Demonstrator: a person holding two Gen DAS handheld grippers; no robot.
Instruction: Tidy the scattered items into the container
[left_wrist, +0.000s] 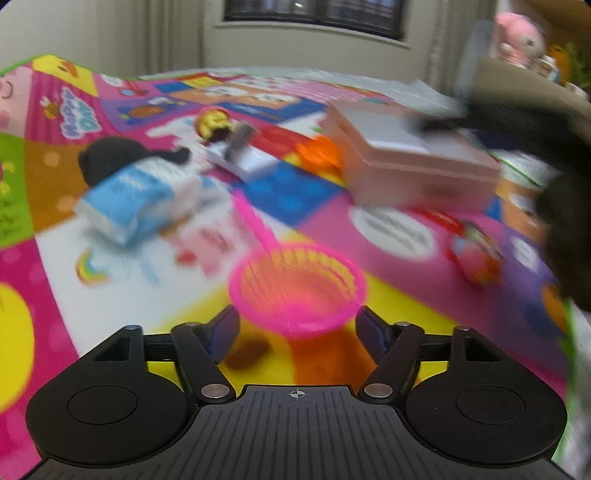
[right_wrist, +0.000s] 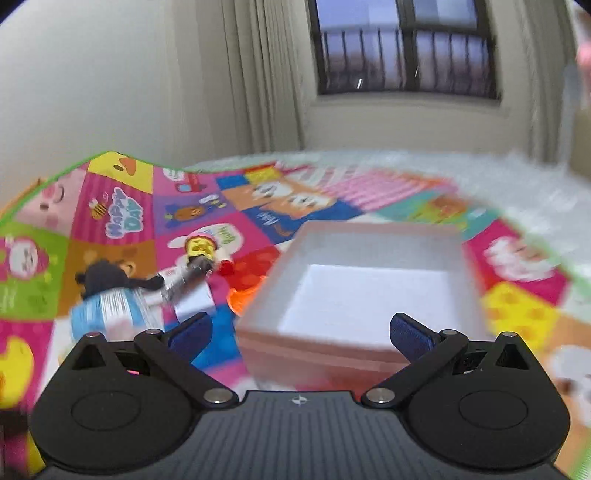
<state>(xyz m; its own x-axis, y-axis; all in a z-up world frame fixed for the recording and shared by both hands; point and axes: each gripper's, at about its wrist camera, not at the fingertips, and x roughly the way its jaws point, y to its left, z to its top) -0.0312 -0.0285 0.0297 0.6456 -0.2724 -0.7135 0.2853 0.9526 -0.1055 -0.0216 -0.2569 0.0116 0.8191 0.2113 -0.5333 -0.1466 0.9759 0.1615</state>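
1. The left gripper (left_wrist: 297, 326) hangs over the play mat (left_wrist: 48, 258) with its jaws spread and nothing pressed between the pads; the pink net scoop (left_wrist: 297, 291) lies just beyond the fingertips, its handle running away to the far left.
2. The right gripper (right_wrist: 299, 332) is likewise released and empty, poised over the near wall of the pale box (right_wrist: 365, 291), which appears to hold nothing yet.
3. Seen from the left wrist, the box sits far right of the scoop, well apart from it. Left of the box lie a blue-and-white packet (left_wrist: 129, 195), a black soft item (left_wrist: 107, 158), a yellow-headed toy (left_wrist: 214, 123) and an orange piece (left_wrist: 321, 153) touching the box's left side. A red-wrapped item (left_wrist: 476, 254) lies near right.
4. Risk: the scoop's mesh bowl is soft and round, so a pinch on it would likely buckle or slip; the rim or handle looks safer.
5. Risk: both views are smeared by motion, so closing now could miss the rim altogether.
6. Risk: the long handle may catch the box wall on the way in and tip the scoop out.
7. Risk: both tools crowd the box, and could collide.
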